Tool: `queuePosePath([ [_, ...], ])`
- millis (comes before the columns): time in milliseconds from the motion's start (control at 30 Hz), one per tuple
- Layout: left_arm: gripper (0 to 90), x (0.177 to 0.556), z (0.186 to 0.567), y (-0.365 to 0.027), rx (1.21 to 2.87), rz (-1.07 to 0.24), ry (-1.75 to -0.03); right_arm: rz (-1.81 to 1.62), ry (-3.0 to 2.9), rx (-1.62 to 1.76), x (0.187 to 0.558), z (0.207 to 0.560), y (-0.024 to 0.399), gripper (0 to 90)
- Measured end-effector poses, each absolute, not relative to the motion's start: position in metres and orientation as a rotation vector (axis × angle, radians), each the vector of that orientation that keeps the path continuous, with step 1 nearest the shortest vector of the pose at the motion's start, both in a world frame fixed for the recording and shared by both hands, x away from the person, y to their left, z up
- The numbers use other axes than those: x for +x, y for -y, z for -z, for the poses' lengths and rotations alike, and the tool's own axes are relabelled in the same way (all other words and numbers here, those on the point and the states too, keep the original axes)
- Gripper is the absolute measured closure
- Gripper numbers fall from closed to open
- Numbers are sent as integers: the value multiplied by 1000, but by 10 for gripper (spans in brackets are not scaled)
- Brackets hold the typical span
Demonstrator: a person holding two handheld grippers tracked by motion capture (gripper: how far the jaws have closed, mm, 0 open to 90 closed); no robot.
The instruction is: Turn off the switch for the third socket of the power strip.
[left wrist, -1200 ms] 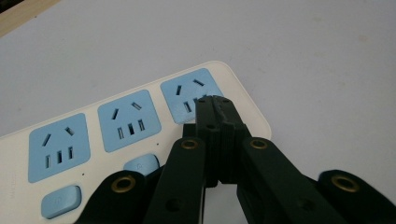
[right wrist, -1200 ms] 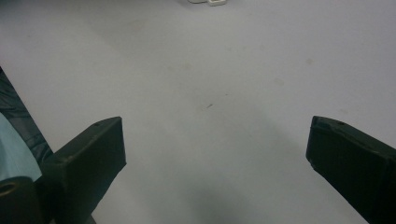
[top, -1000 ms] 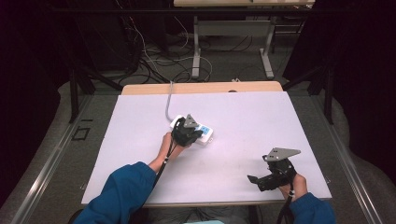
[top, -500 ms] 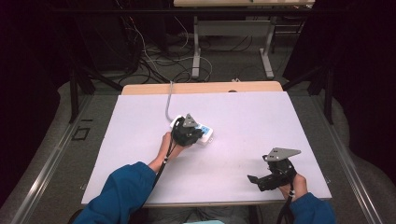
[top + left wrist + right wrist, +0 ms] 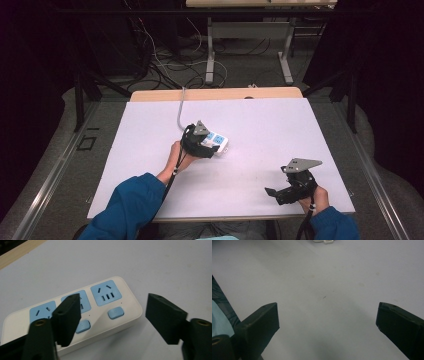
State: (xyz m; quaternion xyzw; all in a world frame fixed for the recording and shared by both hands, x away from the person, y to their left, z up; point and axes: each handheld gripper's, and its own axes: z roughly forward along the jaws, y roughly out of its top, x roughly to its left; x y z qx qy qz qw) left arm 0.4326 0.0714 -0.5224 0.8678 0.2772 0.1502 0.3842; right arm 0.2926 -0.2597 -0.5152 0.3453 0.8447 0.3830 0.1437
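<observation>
From the high view, a white plastic power strip with blue socket faces [image 5: 218, 142] is lying flat near the middle of the pale lilac table top [image 5: 270, 125], with its grey cable [image 5: 180, 107] running away toward the far wooden edge of the table. The black left gripper [image 5: 210, 148], held in the person's left hand [image 5: 176, 155], is sitting right over the near end of the strip. A blue sleeve [image 5: 132, 200] is reaching in from the bottom edge. The black right gripper [image 5: 272, 192] is resting low near the front right part of the table, well apart from the strip, with a grey three-cornered plate [image 5: 300, 164] on top.

In the left gripper view, the left gripper [image 5: 112, 317] is standing with its jaws spread fairly wide; they have just been opening. The left jaw is hanging over the middle blue socket of the power strip [image 5: 105, 307], while the right jaw is standing off the strip's rounded end, over bare table. Neither pad is pressing on the strip. Two small blue buttons [image 5: 115, 313] are showing along the strip's near side.

In the right gripper view, the right gripper [image 5: 327, 320] is holding its jaws wide apart with only the bare table surface [image 5: 324, 290] between them. A small white piece [image 5: 323, 241] is peeking in at the top edge.
</observation>
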Motion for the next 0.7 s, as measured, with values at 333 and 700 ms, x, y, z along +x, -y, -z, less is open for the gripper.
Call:
queuePosePath([
  [333, 23, 425, 513, -80, 2211, -428, -724, -1109, -2436, 1004, 292, 515, 259, 41],
  [700, 5, 407, 502, -100, 2219, -439, -726, -1104, -2433, 1000, 292, 515, 260, 41],
])
